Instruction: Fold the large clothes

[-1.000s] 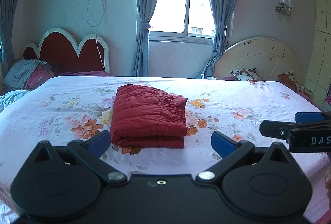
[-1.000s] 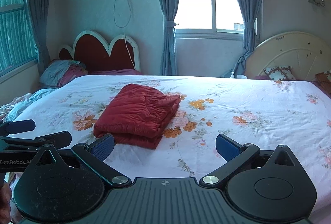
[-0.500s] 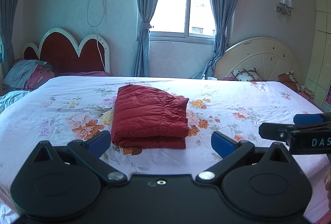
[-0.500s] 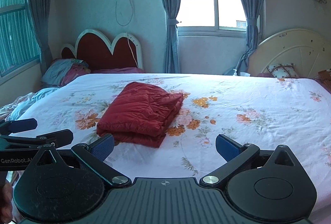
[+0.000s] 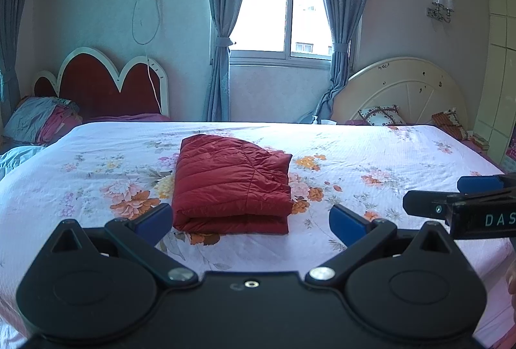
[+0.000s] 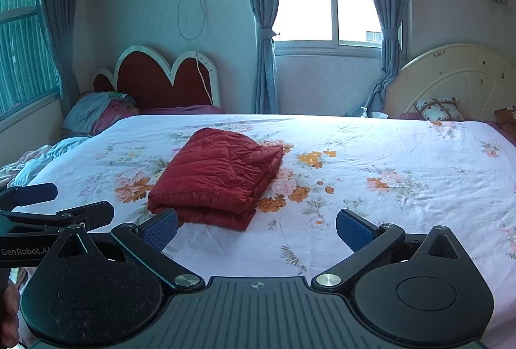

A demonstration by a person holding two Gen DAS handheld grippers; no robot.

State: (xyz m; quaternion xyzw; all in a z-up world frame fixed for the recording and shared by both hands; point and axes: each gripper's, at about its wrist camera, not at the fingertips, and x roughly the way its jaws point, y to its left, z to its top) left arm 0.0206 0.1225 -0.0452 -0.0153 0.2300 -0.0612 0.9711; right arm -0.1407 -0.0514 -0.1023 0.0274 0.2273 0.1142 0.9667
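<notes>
A: Where was the jacket [image 5: 232, 184]?

B: On the bed [image 5: 403, 152], roughly mid-sheet, left of centre. Folded into a thick red block, fold edge toward the cameras, nothing touching it

A: Tongs?

B: Left gripper [image 5: 251, 220] spread wide, nothing between the pads, held short of the jacket's near edge. Right gripper [image 6: 258, 228] same: wide apart, empty, to the right of the jacket and clear of it. Each showed at the edge of the other's view, side by side

A: So which step?

B: Looked like the fold was finished, both tools off the cloth. Layers sat fairly square; right side a bit rumpled

A: Next move?

B: My guess: either tidy that right side with a light pinch, or leave it and go for another garment. None lay spread on the sheet, though
</notes>
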